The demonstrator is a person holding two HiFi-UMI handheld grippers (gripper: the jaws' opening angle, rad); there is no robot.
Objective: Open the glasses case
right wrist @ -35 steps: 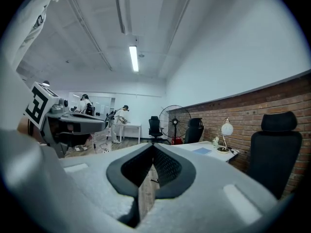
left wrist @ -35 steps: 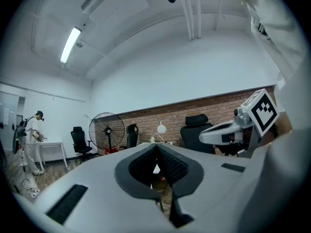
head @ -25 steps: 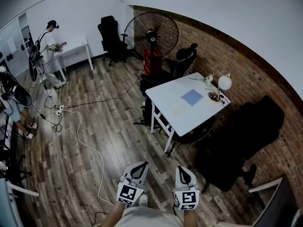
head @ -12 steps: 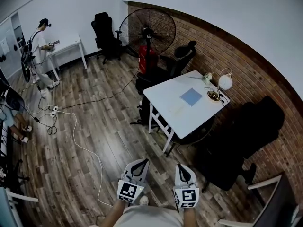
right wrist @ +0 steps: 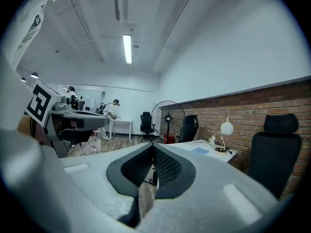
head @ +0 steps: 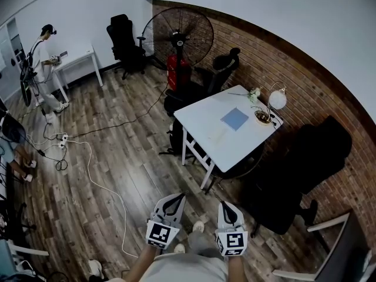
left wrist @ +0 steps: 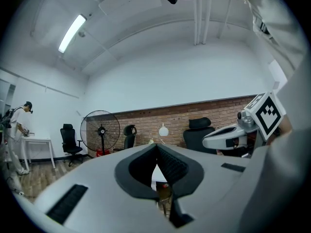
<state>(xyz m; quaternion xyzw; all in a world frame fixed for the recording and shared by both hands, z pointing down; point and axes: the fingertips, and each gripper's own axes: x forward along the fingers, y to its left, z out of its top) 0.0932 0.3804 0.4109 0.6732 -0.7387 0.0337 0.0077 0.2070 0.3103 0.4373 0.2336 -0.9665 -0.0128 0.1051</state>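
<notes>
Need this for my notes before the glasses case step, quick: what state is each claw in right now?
Left claw: closed, holding nothing.
Right claw: closed, holding nothing.

I counted three black office chairs [head: 122, 33] [head: 228, 68] [head: 320, 154], two white rectangular tables [head: 202, 131] [head: 79, 57], one large black pedestal fan [head: 179, 37], one white globe desk lamp [head: 277, 100], and two grey handheld grippers [head: 174, 198] [head: 225, 206].
</notes>
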